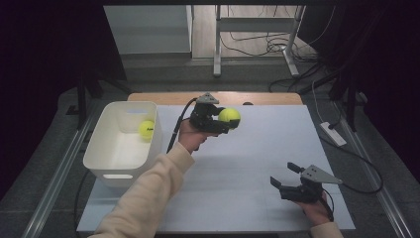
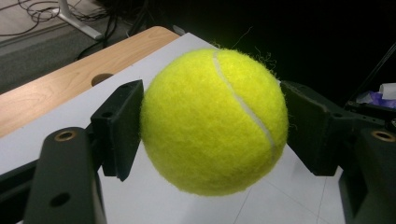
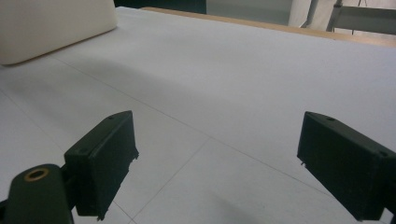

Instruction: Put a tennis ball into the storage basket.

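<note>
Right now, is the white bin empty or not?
Not empty: the white bin holds one tennis ball near its far wall.

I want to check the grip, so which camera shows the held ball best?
The left gripper view: the ball sits large between both pads, touching each. The high view shows it small in the left gripper; the right gripper view looks across the table.
</note>
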Demonstrator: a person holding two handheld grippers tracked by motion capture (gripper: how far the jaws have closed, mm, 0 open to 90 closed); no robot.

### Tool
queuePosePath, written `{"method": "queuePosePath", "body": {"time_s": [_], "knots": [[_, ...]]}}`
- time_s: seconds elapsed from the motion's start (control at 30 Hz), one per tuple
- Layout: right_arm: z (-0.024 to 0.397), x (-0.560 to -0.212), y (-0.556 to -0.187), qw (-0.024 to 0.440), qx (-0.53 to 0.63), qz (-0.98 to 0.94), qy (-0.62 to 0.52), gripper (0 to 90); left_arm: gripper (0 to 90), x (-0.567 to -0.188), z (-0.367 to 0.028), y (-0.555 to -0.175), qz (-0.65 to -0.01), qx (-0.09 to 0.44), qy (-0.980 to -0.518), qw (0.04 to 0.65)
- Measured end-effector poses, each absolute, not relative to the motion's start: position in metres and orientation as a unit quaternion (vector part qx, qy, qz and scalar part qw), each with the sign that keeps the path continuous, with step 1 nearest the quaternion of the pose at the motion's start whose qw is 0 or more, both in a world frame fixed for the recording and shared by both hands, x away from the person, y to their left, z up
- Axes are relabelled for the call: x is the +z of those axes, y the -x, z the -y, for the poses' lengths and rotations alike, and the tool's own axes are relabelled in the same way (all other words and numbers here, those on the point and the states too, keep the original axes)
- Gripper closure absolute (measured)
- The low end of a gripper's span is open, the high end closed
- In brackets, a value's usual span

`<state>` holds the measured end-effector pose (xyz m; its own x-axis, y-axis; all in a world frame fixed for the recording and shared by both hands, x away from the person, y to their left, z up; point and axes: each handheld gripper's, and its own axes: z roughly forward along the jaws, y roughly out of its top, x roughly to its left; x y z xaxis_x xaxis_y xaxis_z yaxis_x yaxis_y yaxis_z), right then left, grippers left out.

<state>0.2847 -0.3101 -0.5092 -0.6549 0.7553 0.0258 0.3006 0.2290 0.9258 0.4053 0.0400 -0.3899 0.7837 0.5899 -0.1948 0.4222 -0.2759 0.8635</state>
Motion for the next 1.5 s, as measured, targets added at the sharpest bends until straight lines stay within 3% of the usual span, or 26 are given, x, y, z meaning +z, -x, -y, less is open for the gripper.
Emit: {"method": "queuePosePath", "body": {"time_s": [1.5], "knots": [[0.309, -0.508, -0.284, 0.221, 0.512, -0.753, -0.35, 12.0, 27.1, -0.361, -0.08, -0.39, -0.33, 0.112, -0.776, 0.525]]}}
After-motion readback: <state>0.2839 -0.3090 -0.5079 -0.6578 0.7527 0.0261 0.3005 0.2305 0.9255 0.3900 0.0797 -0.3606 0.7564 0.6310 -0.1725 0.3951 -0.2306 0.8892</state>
